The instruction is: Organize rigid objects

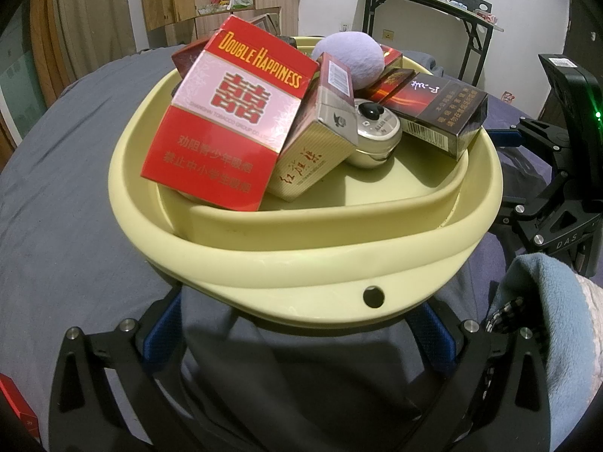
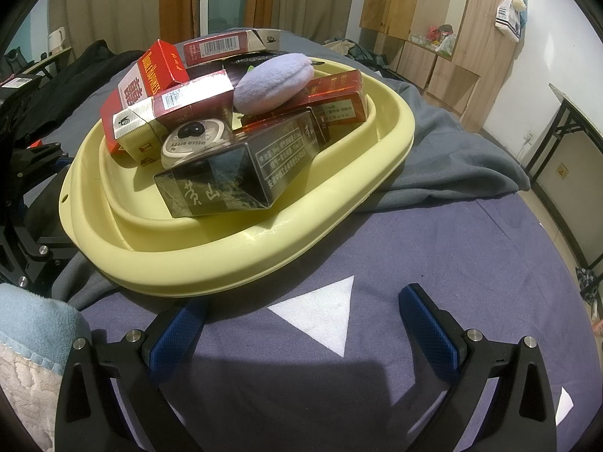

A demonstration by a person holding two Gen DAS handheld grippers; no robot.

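Note:
A pale yellow basin (image 1: 301, 263) (image 2: 226, 260) sits on a blue-grey bed sheet. In it lie a red Double Happiness box (image 1: 230, 120) (image 2: 150, 71), a gold-and-maroon box (image 1: 316, 147) (image 2: 177, 109), a dark box (image 1: 441, 113) (image 2: 241, 169), a round Hello Kitty tin (image 1: 377, 132) (image 2: 192, 135), a purple plush puff (image 1: 350, 58) (image 2: 275, 83) and more red boxes (image 2: 335, 101). My left gripper (image 1: 301, 324) is open, its jaws on either side of the basin's near rim, empty. My right gripper (image 2: 305, 312) is open and empty just in front of the basin.
A red box corner (image 1: 15, 403) shows at the lower left. A light blue sleeve (image 1: 546, 320) (image 2: 34, 324) is beside the basin. A grey blanket (image 2: 452, 158) lies bunched behind it. A folding table (image 1: 433, 11) and wooden cabinets (image 2: 433, 11) stand beyond the bed.

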